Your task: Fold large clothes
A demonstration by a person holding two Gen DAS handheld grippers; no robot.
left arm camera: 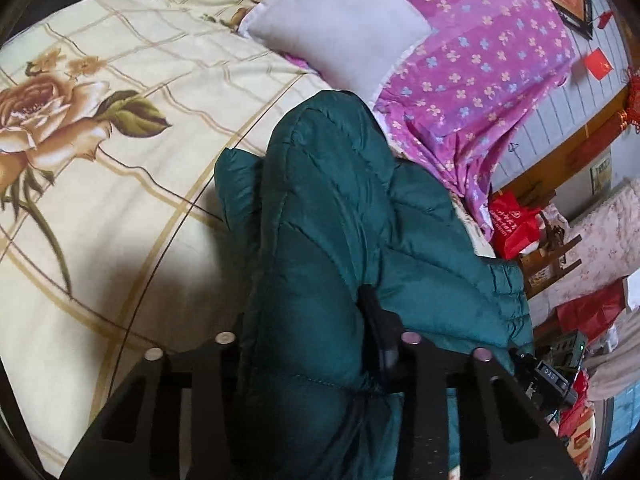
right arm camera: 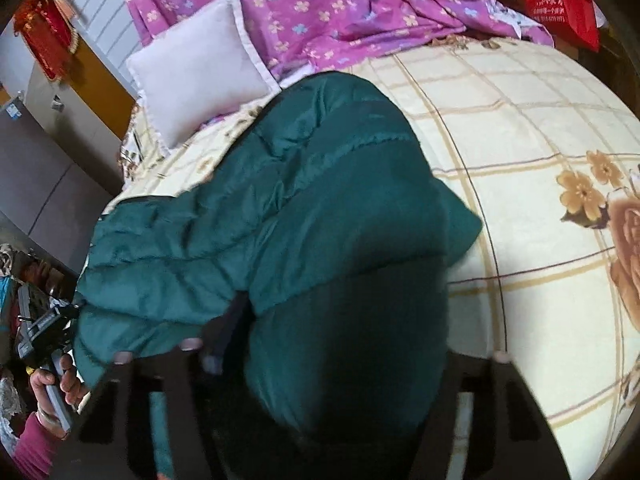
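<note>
Dark green jacket [left arm camera: 320, 240] bulges between the left gripper's [left arm camera: 316, 344] black fingers [left arm camera: 376, 320], which are clamped on a thick fold of it; one finger is buried under the fabric. Beyond the grip, the quilted jacket lies bunched on the cream floral bedsheet [left arm camera: 120, 120]. Farther off sit a grey pillow [left arm camera: 340, 20] and a purple flowered sheet [left arm camera: 480, 60].

From the right wrist view, the right gripper [right arm camera: 320, 360] likewise has the jacket [right arm camera: 280, 220] packed between its fingers, pinched on it. At that view's left edge a hand [right arm camera: 56, 384] holds the other gripper's handle. The pillow [right arm camera: 192, 64] lies past the jacket.
</note>
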